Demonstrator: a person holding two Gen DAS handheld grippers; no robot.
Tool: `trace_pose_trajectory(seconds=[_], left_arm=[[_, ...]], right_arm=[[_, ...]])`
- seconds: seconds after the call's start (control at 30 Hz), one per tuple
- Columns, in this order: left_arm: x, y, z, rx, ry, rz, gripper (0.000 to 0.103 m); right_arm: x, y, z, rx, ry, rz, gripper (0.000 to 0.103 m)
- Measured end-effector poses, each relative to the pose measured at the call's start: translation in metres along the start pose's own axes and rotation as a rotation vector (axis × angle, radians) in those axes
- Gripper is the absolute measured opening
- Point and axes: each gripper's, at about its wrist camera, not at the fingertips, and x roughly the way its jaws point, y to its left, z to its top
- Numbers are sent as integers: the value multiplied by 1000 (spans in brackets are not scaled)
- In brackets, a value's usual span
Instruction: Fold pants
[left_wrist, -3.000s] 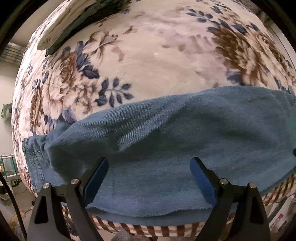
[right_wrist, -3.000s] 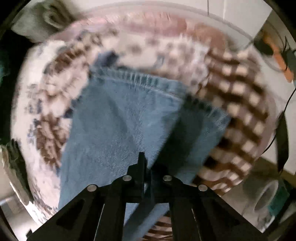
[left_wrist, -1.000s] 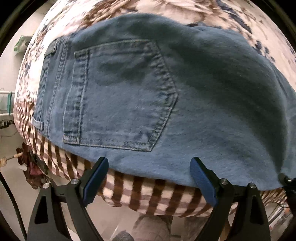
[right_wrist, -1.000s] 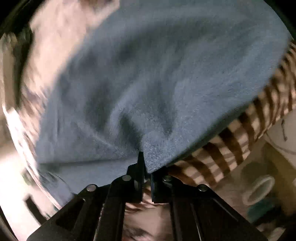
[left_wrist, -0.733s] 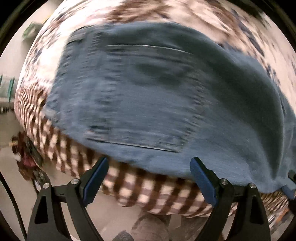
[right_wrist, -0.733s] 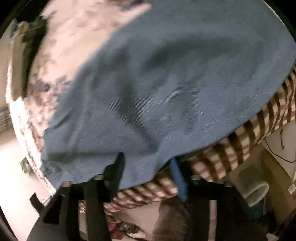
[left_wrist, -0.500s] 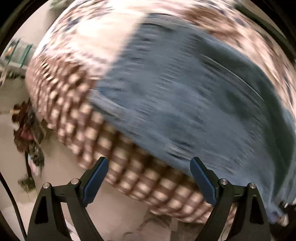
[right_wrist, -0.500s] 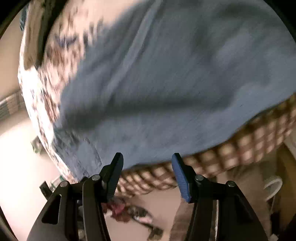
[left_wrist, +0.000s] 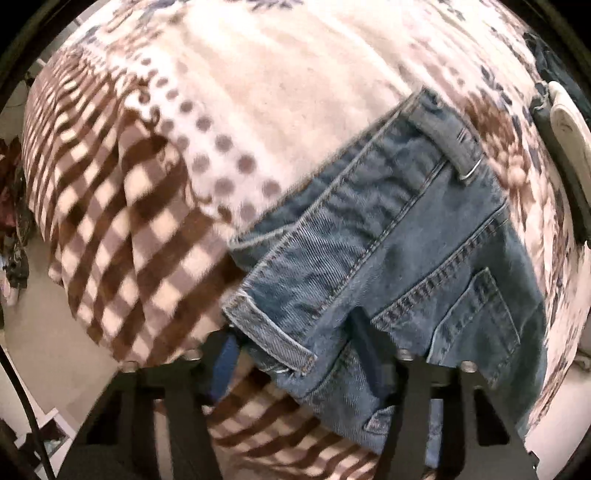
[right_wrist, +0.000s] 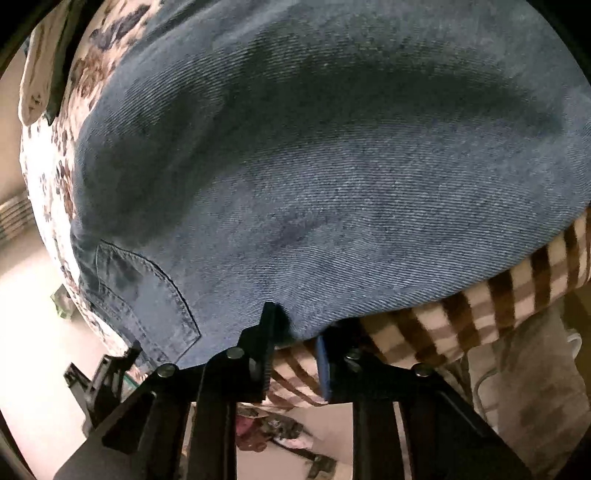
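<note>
1. The left gripper (left_wrist: 295, 354) is reaching in at the waistband corner of the blue jeans (left_wrist: 402, 258), its two fingers standing apart on either side of the denim edge; the left finger's blue pad (left_wrist: 226, 363) is sitting just below the hem-like corner and the right one is lying over the fabric near the back pocket (left_wrist: 476, 325). Whether the pads are pressing the cloth cannot be told.
2. The jeans are lying on a blanket (left_wrist: 155, 221) with a brown checked border, a dotted band and a floral field, the waistband pointing up and to the right, with a belt loop (left_wrist: 448, 138) showing near its upper end.
3. In the right wrist view the jeans (right_wrist: 332, 166) are filling most of the frame, spreading over the same blanket (right_wrist: 509, 299), whose checked edge is hanging below the denim at the right.
4. The right gripper (right_wrist: 291, 350) is sitting at the lower edge of the denim, fingers parted with a gap between them; the left finger is touching the fabric edge, the right blue pad (right_wrist: 322, 369) is lying over the checked border.
5. A stitched pocket (right_wrist: 147, 291) is showing at the lower left of that view.
</note>
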Motion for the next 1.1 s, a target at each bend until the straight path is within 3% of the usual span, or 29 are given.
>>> trace_pose_trajectory(seconds=[0.03,0.13,0.27,0.43,0.5,0.57,0.63,0.7,0.73,0.8,1.0,1.1], left_arm=[[-5,-3,0,7,-24,4,30],[-26,-9,0,60,-101,31,17],[-38,6,9,78,-141,37,16],[-21,10,19,94,-70,71,18],[-18,11,22,126,-36,104,22],[-29,7,14,146,-55,124,26],[-48,-9,-2,216,-102,160,42],[-64,-27,-22,303,-157,172,54],[-68,-41,-32,341,-180,173,68],[-65,-102,-52,400,-192,160,85],[-57,-249,-80,436,-110,56,87],[-56,-268,-71,427,-88,48,87]], right_arm=[[-2,5,-5,-18,-11,-15,18],[-16,-7,-11,-52,-15,-20,16],[-12,2,-23,-80,-2,-24,13],[8,5,-22,-94,57,-53,14],[5,5,-15,-84,92,-38,15],[-7,14,-11,-142,125,-43,23],[-27,29,-9,-249,128,-71,54],[-48,46,-7,-345,112,-82,63],[-56,57,-4,-397,107,-95,63],[-70,75,10,-469,92,-103,63],[-75,133,109,-509,40,-68,63],[-43,160,150,-544,178,-39,63]])
